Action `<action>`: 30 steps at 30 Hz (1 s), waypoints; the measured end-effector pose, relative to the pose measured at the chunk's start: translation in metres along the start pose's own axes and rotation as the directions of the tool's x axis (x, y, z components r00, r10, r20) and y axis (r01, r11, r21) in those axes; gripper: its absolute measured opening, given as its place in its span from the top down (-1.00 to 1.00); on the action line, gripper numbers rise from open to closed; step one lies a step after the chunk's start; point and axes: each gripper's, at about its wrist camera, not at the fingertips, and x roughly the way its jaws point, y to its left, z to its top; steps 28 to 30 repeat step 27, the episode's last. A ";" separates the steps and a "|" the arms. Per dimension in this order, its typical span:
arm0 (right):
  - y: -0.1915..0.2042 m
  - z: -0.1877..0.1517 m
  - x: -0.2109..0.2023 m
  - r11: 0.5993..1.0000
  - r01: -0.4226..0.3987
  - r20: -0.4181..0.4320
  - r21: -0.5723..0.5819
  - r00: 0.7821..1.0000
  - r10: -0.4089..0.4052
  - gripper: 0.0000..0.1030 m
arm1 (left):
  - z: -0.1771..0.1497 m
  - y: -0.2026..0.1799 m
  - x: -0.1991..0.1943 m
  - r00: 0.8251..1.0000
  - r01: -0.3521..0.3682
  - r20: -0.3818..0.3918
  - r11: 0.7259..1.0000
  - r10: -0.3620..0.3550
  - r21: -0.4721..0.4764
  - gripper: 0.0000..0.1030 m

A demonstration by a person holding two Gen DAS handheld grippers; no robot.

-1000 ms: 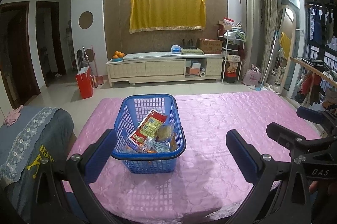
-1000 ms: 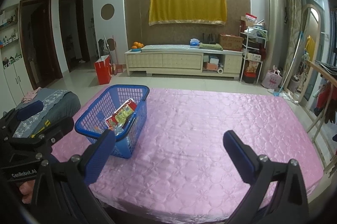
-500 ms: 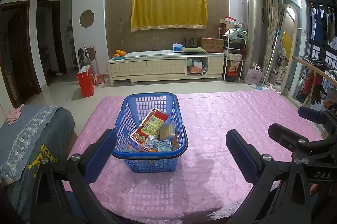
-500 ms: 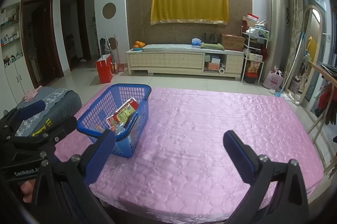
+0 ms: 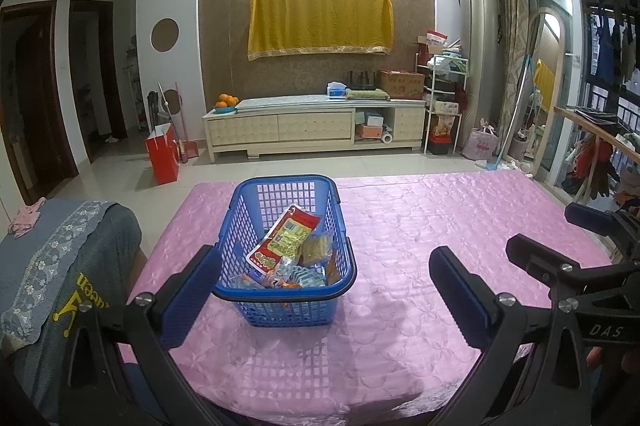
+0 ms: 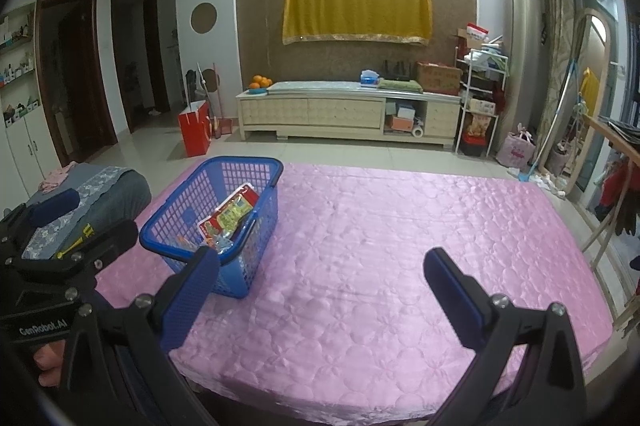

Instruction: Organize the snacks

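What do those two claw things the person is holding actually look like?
Each gripper, left and right, is a black frame with silver screws that forks into two fingers tipped with flat blue pads. White lettering marks the bodies: "GenRobot.AI" on the left one, "DAS" on the right. No cables show. Bare fingers of the person's hand peek behind.

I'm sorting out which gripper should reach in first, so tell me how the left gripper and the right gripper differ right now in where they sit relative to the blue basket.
The left gripper faces the blue basket head-on, the basket showing between its fingers; the right gripper faces bare pink tablecloth, the basket off to its left. The left gripper's left finger overlaps the basket's side wall; the right gripper's left finger overlaps its near corner. Both are open and hold nothing.
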 end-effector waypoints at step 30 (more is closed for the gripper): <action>-0.001 0.001 0.000 1.000 0.001 0.000 0.000 1.000 -0.001 -1.00 | -0.005 -0.002 0.000 1.000 -0.003 -0.003 1.000 0.003 -0.004 -1.00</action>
